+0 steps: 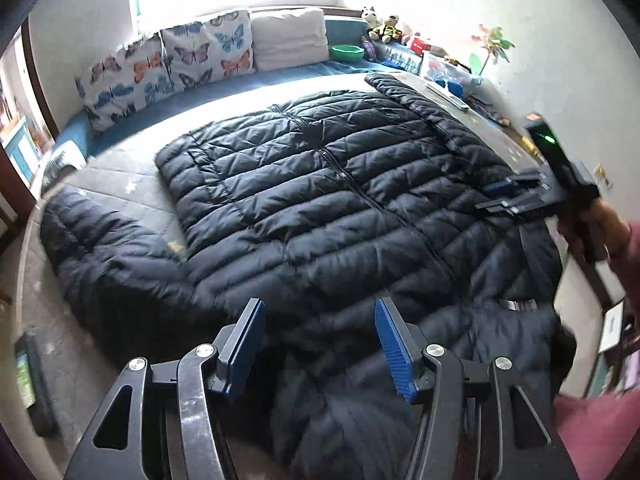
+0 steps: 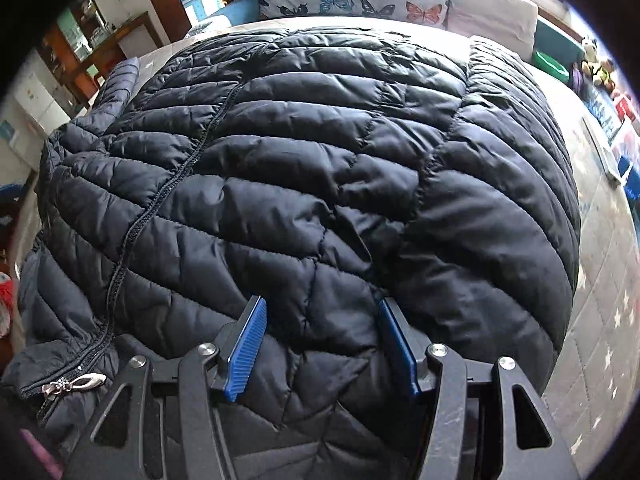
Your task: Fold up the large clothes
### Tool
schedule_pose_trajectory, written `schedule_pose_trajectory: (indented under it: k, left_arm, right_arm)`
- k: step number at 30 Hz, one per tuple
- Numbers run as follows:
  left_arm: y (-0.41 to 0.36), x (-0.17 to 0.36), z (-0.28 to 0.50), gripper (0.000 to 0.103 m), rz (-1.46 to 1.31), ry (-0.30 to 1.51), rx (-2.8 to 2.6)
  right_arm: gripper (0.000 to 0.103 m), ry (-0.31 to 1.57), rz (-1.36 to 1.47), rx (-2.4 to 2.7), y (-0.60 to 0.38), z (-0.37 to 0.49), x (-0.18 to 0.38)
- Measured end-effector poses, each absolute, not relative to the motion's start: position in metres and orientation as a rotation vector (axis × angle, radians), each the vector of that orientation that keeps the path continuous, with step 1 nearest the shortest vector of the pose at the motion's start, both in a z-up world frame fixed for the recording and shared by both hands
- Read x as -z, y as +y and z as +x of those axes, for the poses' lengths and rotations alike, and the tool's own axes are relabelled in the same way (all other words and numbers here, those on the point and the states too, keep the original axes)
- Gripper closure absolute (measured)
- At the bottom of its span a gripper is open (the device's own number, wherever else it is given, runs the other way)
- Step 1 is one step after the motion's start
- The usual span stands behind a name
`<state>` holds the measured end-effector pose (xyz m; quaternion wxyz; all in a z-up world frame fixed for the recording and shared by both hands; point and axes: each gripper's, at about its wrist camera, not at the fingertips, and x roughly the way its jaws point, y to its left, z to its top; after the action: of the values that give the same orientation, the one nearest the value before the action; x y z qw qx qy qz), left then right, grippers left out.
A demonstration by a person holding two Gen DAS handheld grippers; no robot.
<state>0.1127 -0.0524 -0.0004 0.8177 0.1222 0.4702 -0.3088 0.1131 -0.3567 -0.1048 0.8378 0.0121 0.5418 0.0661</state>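
My left gripper: blue pads spread, nothing between, hovering above near hem of black quilted puffer jacket. My right gripper: pads spread, straddling puffy fold of jacket; cannot tell if pads press fabric. Jacket lies flat, zip side up, on grey star-print bed cover; one sleeve trails left. Silver zip pull near collar. Far: butterfly-print cushions, plain white cushion, green bowl.
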Motion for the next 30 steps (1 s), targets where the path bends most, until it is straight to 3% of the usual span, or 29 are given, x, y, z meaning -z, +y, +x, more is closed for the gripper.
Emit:
schedule_pose_trajectory:
  k: [9, 12, 15, 24, 27, 30]
  left_arm:
    - [-0.066, 0.053, 0.178, 0.048, 0.173, 1.109, 0.621]
    - [-0.06, 0.068, 0.184, 0.057, 0.179, 1.141, 0.58]
    - [-0.054, 0.075, 0.185, 0.057, 0.173, 1.148, 0.586]
    - [-0.044, 0.069, 0.199, 0.057, 0.087, 1.183, 0.579]
    - [-0.045, 0.061, 0.216, 0.056, 0.1, 1.17, 0.533]
    - [-0.043, 0.059, 0.236, 0.04, 0.089, 1.184, 0.489]
  right_arm:
    - [0.04, 1.087, -0.05, -0.105, -0.359, 0.165, 0.085]
    - [0.044, 1.12, -0.017, -0.031, -0.387, 0.172, 0.097]
    - [0.053, 1.112, 0.064, 0.027, -0.414, 0.158, 0.097]
    - [0.052, 1.122, 0.19, 0.02, -0.435, 0.142, 0.095]
    - [0.052, 1.1, 0.192, -0.005, -0.431, 0.159, 0.088]
    - [0.052, 1.117, 0.215, -0.005, -0.429, 0.177, 0.091]
